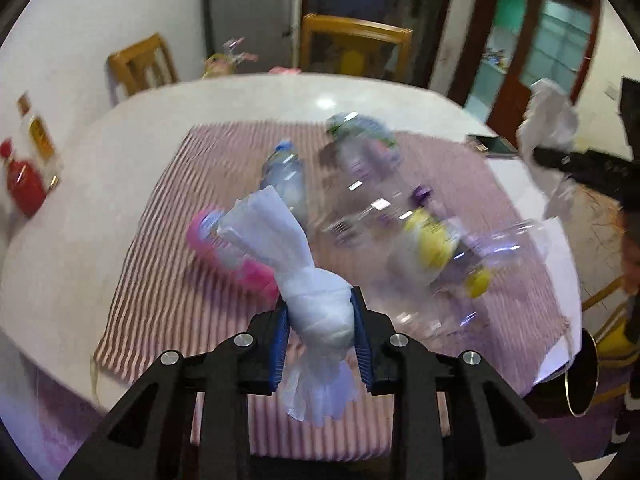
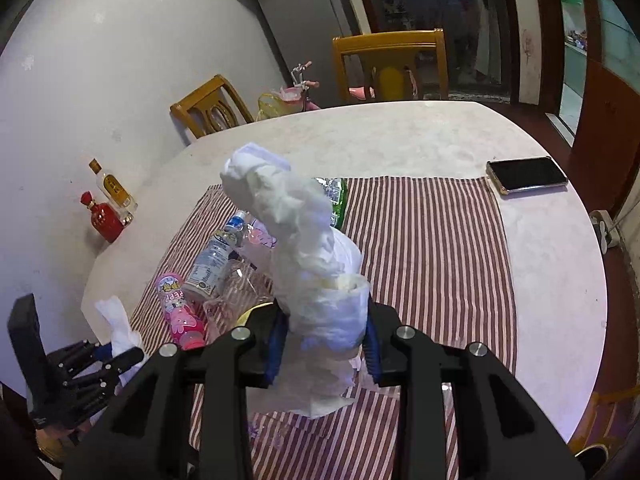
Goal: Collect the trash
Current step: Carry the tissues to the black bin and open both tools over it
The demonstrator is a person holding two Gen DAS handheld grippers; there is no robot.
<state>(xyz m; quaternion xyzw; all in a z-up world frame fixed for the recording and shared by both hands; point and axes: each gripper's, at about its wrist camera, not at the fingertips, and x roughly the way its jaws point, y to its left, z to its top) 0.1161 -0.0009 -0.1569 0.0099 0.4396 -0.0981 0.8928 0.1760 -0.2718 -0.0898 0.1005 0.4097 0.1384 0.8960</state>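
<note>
My left gripper (image 1: 320, 308) is shut on a twisted white tissue (image 1: 288, 248) and holds it above the striped cloth (image 1: 160, 280). Blurred beneath it lie a pink bottle (image 1: 224, 248), a clear blue-capped bottle (image 1: 284, 176), a green wrapper (image 1: 360, 128) and clear plastic packaging with yellow parts (image 1: 432, 240). My right gripper (image 2: 326, 320) is shut on a big crumpled white tissue wad (image 2: 296, 232) that stands up over the cloth (image 2: 432, 260). The right wrist view has the left gripper (image 2: 116, 360) at lower left, beside the pink bottle (image 2: 180, 316) and the clear bottle (image 2: 212, 264).
A phone (image 2: 526, 174) lies at the cloth's far right corner on the round pale table (image 2: 400, 140). A red bottle (image 2: 106, 220) and a liquor bottle (image 2: 112, 188) stand by the wall at left. Wooden chairs (image 2: 392, 64) line the far side. A dark gold-rimmed container (image 1: 580, 376) sits below the table's right edge.
</note>
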